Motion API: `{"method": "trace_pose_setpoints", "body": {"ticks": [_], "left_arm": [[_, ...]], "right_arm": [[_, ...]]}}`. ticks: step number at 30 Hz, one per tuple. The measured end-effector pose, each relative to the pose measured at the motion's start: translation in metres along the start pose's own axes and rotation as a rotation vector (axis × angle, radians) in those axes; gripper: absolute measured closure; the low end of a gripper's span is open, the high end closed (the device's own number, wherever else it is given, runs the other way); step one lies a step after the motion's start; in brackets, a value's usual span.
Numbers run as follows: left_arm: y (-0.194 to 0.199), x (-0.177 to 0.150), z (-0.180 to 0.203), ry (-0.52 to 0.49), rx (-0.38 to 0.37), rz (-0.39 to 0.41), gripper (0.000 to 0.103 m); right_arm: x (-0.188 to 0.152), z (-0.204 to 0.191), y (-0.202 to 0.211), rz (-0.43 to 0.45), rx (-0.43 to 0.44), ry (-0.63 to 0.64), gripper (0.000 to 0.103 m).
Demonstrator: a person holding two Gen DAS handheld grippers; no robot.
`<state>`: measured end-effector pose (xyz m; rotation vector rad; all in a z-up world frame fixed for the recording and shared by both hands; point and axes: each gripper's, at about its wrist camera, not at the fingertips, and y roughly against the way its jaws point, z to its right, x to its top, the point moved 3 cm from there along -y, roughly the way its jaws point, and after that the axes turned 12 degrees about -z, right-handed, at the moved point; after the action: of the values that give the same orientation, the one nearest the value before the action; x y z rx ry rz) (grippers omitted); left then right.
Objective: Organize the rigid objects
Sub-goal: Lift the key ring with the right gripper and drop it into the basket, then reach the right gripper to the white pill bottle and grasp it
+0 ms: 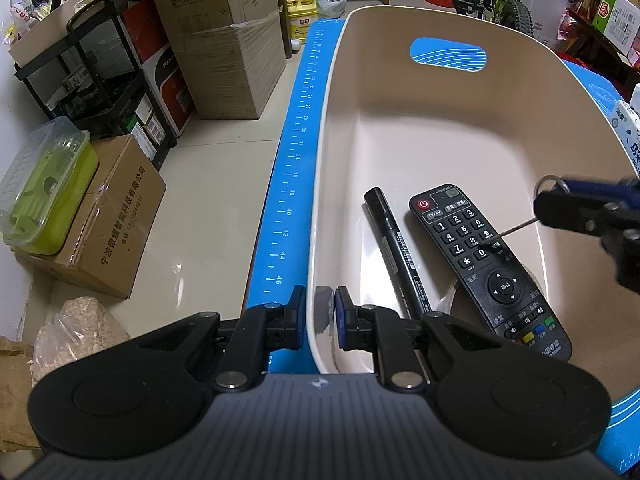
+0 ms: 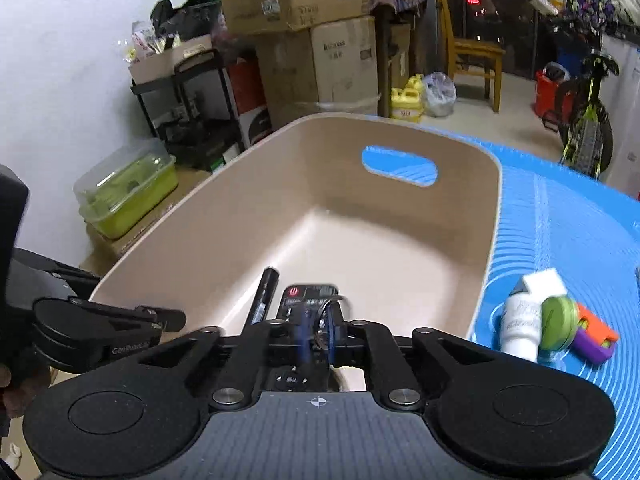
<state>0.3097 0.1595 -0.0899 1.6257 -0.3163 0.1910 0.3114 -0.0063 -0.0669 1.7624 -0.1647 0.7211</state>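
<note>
The beige bin sits on the blue desk and serves as the collection point. The left tool is clamped on the bin's near wall, one pad outside and one inside, steadying it.

Inside, 2 things already lie on the floor of the bin: a black remote control and, just beside it, a black marker pen. That part of the sorting looks done.

The right tool hovers over the remote with a small blue key-ring item between its pads; the jaws stand slightly apart, and whether the pads press on it cannot be told from the blurred view. This third item seems about to join the others.

On the desk to the right of the bin, a white bottle, a green round tin and an orange-and-purple toy wait in a cluster, so roughly half the job appears left.
</note>
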Motion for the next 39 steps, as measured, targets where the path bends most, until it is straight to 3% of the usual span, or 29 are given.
{"method": "trace_pose_setpoints", "body": {"ticks": [2,8,13,20,26,39], "left_arm": [[0.0,0.0,0.0,0.0,0.0,0.0,0.085],[0.0,0.0,0.001,0.0,0.001,-0.001,0.085],[0.0,0.001,0.001,0.0,0.001,-0.001,0.085],[0.001,0.0,0.001,-0.001,0.004,-0.001,0.085],[0.001,0.0,0.002,-0.003,0.006,-0.002,0.085],[0.0,-0.001,0.002,-0.002,-0.003,-0.001,0.085]], "right_arm": [[0.001,0.004,0.009,0.028,0.001,-0.013,0.055],[0.007,0.027,0.039,0.127,0.0,-0.055,0.049],[0.008,0.058,0.055,0.189,-0.084,-0.099,0.049],[-0.007,0.102,0.04,0.214,-0.182,-0.141,0.049],[-0.023,0.124,0.007,0.139,-0.223,-0.144,0.049],[-0.037,0.126,-0.037,0.029,-0.265,-0.154,0.05]]}}
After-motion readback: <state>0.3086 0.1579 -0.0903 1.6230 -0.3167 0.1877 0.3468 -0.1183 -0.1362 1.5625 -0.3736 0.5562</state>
